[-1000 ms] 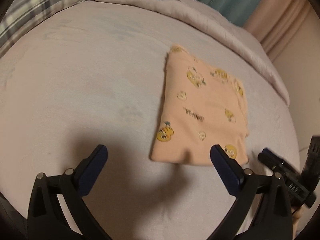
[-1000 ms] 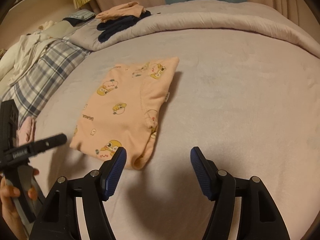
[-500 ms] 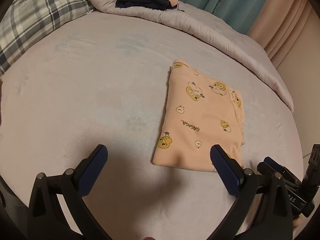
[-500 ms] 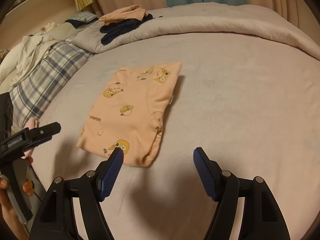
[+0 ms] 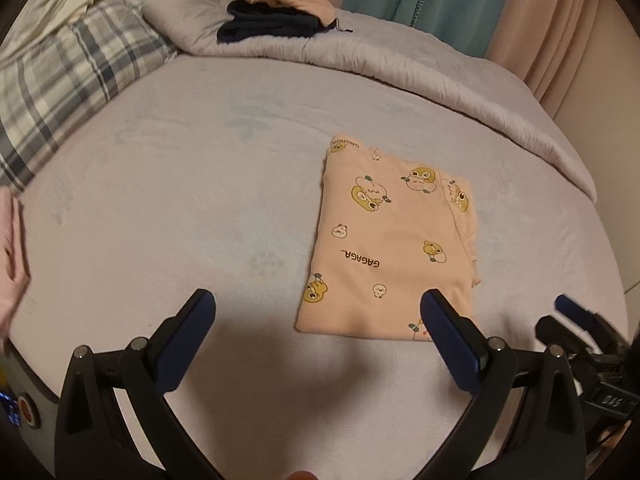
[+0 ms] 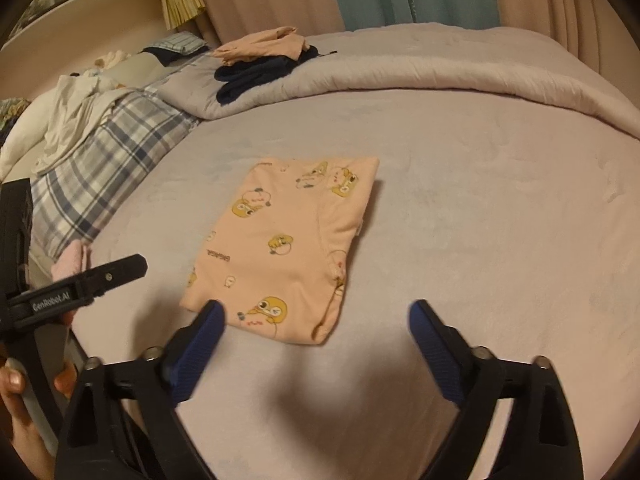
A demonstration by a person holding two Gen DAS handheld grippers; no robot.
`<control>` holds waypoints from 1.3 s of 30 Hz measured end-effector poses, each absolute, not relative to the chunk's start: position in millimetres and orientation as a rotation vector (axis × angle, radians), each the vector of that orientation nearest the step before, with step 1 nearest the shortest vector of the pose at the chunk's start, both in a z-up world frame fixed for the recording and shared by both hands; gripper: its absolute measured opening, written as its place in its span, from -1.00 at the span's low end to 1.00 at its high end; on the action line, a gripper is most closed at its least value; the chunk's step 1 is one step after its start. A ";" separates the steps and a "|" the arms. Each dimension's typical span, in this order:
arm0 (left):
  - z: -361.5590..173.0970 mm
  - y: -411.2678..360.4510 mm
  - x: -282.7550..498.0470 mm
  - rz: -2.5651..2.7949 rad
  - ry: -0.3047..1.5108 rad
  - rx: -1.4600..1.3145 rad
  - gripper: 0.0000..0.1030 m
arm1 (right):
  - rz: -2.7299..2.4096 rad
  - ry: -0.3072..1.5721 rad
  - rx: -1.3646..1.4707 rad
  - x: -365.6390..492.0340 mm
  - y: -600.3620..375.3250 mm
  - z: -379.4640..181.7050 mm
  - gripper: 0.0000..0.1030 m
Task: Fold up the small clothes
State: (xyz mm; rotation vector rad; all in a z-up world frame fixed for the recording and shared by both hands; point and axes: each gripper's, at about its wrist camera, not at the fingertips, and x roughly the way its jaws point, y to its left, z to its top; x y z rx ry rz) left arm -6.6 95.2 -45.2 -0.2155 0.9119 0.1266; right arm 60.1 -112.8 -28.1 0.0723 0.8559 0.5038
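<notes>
A small peach garment (image 5: 394, 240) printed with yellow cartoon animals lies folded into a flat rectangle on the grey bed; it also shows in the right wrist view (image 6: 288, 240). My left gripper (image 5: 318, 312) is open and empty, held above the bed just short of the garment's near edge. My right gripper (image 6: 316, 320) is open and empty, also just short of that near edge. The right gripper shows at the right edge of the left wrist view (image 5: 584, 332), and the left gripper at the left of the right wrist view (image 6: 92, 280).
A rolled grey duvet (image 5: 400, 52) runs along the far side of the bed, with a dark and a peach folded garment (image 5: 276, 20) on it. A plaid pillow (image 5: 60, 80) lies at the left. Pink cloth (image 5: 10, 248) sits at the left bed edge. Curtains hang behind.
Both grippers have drawn back and up from the folded garment, so it looks smaller and farther off. Both stayed open. The garment has not moved.
</notes>
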 end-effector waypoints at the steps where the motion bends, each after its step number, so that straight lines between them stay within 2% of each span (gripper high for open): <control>1: -43.7 93.4 -8.0 0.131 0.905 -0.205 0.99 | 0.504 0.843 0.070 58.3 -113.0 -25.4 0.92; 6: -35.5 90.5 -10.5 0.133 0.883 -0.190 0.99 | 0.501 0.808 0.060 55.8 -112.5 -16.4 0.97; 39: -11.6 64.4 -13.5 0.115 0.842 -0.075 0.99 | 0.503 0.769 0.055 57.4 -106.3 4.8 0.97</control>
